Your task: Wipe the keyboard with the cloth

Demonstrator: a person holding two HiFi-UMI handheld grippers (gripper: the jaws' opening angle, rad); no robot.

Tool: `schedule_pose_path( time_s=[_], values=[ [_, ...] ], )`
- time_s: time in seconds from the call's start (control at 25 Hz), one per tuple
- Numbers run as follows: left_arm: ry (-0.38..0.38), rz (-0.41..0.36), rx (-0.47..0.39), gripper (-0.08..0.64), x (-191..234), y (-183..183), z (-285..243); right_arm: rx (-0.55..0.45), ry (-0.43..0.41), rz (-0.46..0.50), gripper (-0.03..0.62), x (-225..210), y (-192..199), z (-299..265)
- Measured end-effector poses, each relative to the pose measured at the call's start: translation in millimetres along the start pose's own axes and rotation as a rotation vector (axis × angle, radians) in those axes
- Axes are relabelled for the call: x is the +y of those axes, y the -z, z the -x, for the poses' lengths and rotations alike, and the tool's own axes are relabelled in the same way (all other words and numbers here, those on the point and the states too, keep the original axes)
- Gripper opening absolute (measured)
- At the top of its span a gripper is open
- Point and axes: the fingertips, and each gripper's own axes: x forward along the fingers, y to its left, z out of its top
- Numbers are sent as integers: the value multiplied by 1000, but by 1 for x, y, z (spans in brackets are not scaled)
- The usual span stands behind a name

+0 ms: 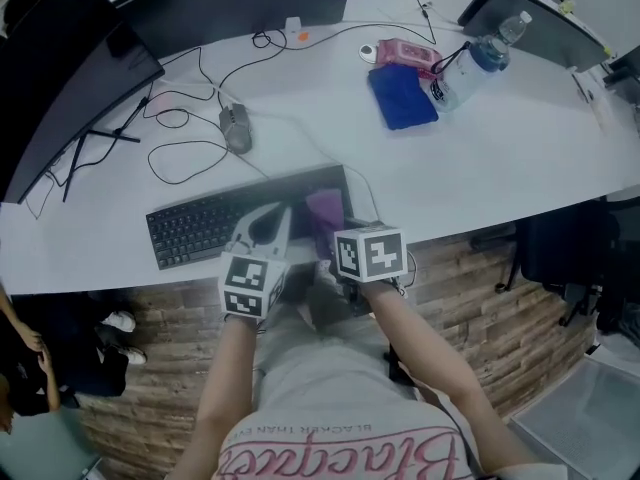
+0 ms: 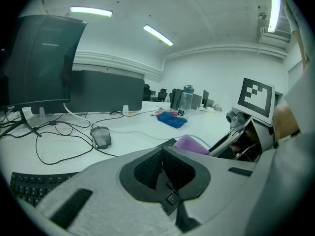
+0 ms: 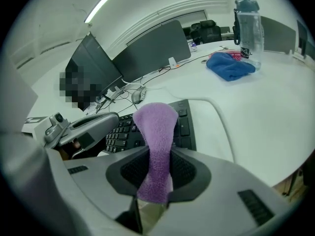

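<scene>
While pinching purple cloth [image 3: 155, 124] in right gripper [image 3: 156, 173], lower centre of frame, over right end of keyboard [image 1: 200, 228] | left gripper [image 2: 162, 173] closed on nothing, above keys | risk: losing cloth from narrow pinch under drag; shoving keyboard off near desk [image 1: 500, 168] edge.

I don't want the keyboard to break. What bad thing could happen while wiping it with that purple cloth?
The right gripper pinches only a narrow bunch of the purple cloth, so it might slip out during rubbing. The keyboard lies close to the front edge of the table; a hard swipe toward the person might slide it off. The left gripper sits close beside the cloth, so the two could bump.
</scene>
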Motion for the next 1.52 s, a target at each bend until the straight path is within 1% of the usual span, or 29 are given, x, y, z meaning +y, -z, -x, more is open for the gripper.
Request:
schedule_pose_path(
  time_s=[0.32,0.56,0.68,0.88,1.08,1.24,1.44,1.52],
  values=[
    [22,-18,-14,6,-17,-12,-15,-28,61,-14,94,-35,-4,17],
    [37,-36,-14,6,-25,-15,-15,-45,199,56,94,-55,-8,34],
    [39,-52,-25,6,-27,-21,-10,-65,227,94,94,-53,-12,41],
    [18,-73,-60,6,-17,-35,4,-138,194,120,94,-31,-32,52],
    [-16,-87,-107,6,-1,-51,30,-250,125,143,94,2,-55,64],
    [-55,-97,-142,6,16,-66,51,-353,97,228,94,38,-82,77],
    [-102,-103,-197,6,36,-82,81,-453,13,313,94,94,-104,90],
    [-121,-112,-222,6,44,-89,92,-491,-2,352,94,112,-112,95]
  ],
)
